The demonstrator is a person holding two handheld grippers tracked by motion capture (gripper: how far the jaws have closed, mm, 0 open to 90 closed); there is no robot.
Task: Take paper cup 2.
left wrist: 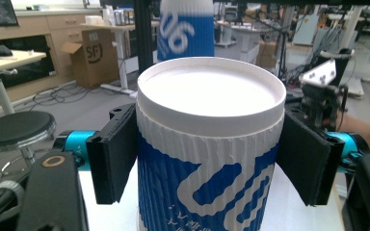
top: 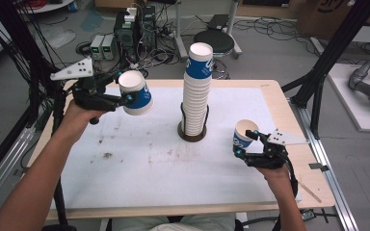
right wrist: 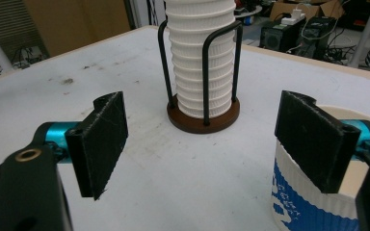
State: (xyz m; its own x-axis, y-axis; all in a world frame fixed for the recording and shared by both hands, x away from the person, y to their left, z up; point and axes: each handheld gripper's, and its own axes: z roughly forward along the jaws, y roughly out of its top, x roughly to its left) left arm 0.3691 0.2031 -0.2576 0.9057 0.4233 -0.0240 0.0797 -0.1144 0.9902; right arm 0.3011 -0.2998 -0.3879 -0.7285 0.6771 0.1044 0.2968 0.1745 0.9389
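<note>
White and blue paper is what every cup here is made of. In the high view, a cup (top: 136, 92) is held in the left tool (top: 125, 99), clear of the worktop (top: 125, 163) and tipped, its open mouth turned up and towards the person. To that tool's right, a tall stack of cups (top: 196, 91) stands upright in a wire holder (top: 192, 126); the stack's top is about level with the held cup. The right tool (top: 246, 144) is seen beside a second cup (top: 243, 134) standing on the worktop, well apart from the stack.

In the left gripper view, the held cup (left wrist: 207, 159) is clamped at both sides by the pads (left wrist: 113, 154), and the stack (left wrist: 185, 29) lies straight ahead beyond its rim.

In the right gripper view, the jaws of the right tool (right wrist: 212, 149) stand wide; one pad (right wrist: 313, 139) overlaps the second cup's (right wrist: 313, 202) rim, the other stands free, so no squeeze is judged. The left hand is judged nearer the coming move: its cup must be brought upright, in line with the stack's vertical axis.
</note>
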